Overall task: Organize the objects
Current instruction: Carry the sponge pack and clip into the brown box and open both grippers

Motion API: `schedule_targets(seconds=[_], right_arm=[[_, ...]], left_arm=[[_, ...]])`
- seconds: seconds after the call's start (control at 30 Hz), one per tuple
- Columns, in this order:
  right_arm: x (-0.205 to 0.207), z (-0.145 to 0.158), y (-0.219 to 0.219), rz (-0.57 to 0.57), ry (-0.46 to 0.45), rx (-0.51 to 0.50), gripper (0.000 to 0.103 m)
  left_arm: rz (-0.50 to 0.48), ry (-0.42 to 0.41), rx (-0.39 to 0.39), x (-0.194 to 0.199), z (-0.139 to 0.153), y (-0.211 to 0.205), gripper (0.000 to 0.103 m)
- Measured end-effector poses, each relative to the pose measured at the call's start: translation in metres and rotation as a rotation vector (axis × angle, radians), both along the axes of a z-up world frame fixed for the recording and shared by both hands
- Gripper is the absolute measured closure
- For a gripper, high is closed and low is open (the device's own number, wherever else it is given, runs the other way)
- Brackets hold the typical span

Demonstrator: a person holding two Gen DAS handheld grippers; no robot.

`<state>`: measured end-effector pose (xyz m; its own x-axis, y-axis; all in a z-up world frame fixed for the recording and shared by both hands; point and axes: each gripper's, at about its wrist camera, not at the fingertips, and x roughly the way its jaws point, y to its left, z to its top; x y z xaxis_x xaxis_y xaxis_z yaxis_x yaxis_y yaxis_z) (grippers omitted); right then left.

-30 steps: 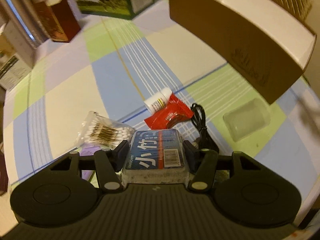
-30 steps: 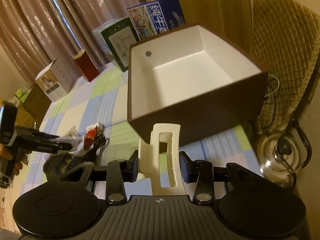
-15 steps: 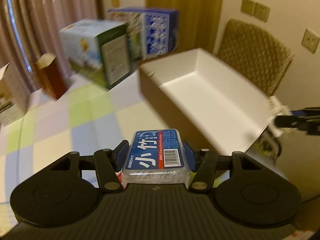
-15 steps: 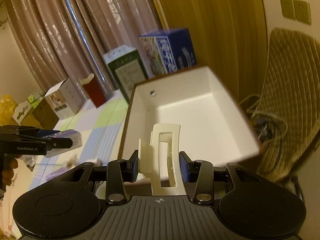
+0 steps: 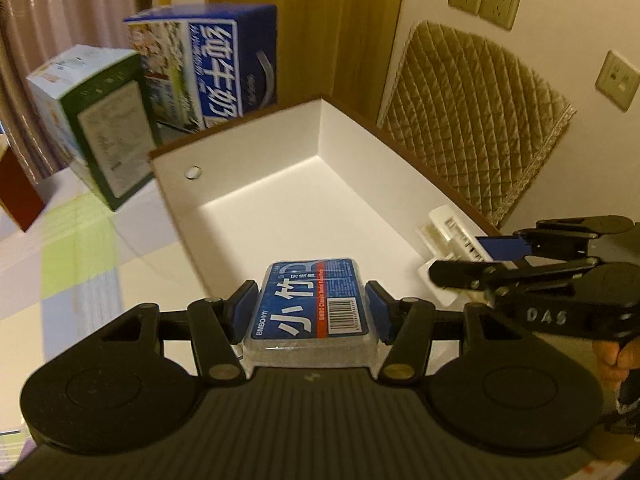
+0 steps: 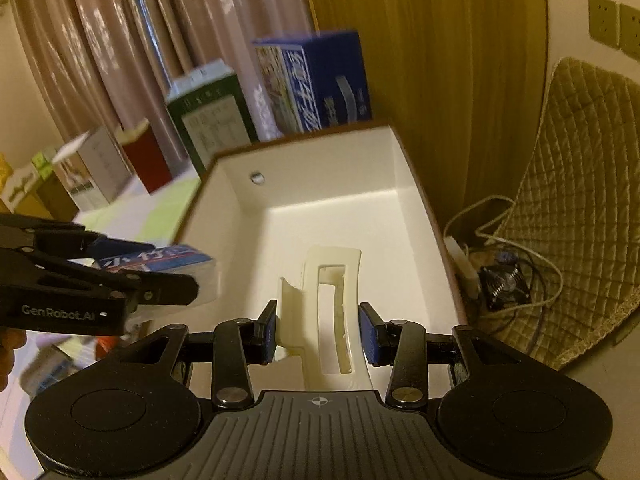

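White-lined box [image 5: 280, 216] lies just ahead of both grippers: left gripper [image 5: 311, 308] clamps a blue tissue pack [image 5: 310, 304], right gripper [image 6: 318, 332] pinches a cream hair claw [image 6: 328, 312] above its floor

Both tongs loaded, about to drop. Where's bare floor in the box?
The box floor shows bare from the far wall with the round hole toward the near rim. The near end is crowded: left tongs with tissue pack, right tongs with white clip.
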<state>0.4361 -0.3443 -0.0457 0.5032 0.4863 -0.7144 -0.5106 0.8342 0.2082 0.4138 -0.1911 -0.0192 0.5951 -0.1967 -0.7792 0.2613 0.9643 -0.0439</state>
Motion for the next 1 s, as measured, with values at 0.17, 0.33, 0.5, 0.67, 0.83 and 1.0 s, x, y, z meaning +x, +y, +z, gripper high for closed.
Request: schedule_targets(seconds=[0.17, 0.33, 0.5, 0.67, 0.83, 1.0], right_arm=[[0.019, -0.02, 0.002, 0.023, 0.049, -0.057, 0.065], [0.029, -0.03, 0.003, 0.05, 0.064, -0.094, 0.065], [0.037, -0.034, 0.014, 0.093, 0.064, -0.133, 0.065], [0.045, -0.039, 0.021, 0.118, 0.074, -0.158, 0.065], [0.05, -0.044, 0.025, 0.14, 0.082, -0.175, 0.065], [0.055, -0.047, 0.027, 0.148, 0.088, -0.179, 0.065]], left_arm=[[0.032, 0.064, 0.015, 0.026, -0.026, -0.012, 0.049], [0.07, 0.121, 0.029, 0.046, -0.048, -0.019, 0.049], [0.112, 0.154, 0.053, 0.062, -0.063, -0.025, 0.049], [0.128, 0.183, 0.059, 0.072, -0.073, -0.025, 0.049], [0.123, 0.193, 0.078, 0.078, -0.079, -0.026, 0.048], [0.111, 0.177, 0.091, 0.079, -0.074, -0.025, 0.038]])
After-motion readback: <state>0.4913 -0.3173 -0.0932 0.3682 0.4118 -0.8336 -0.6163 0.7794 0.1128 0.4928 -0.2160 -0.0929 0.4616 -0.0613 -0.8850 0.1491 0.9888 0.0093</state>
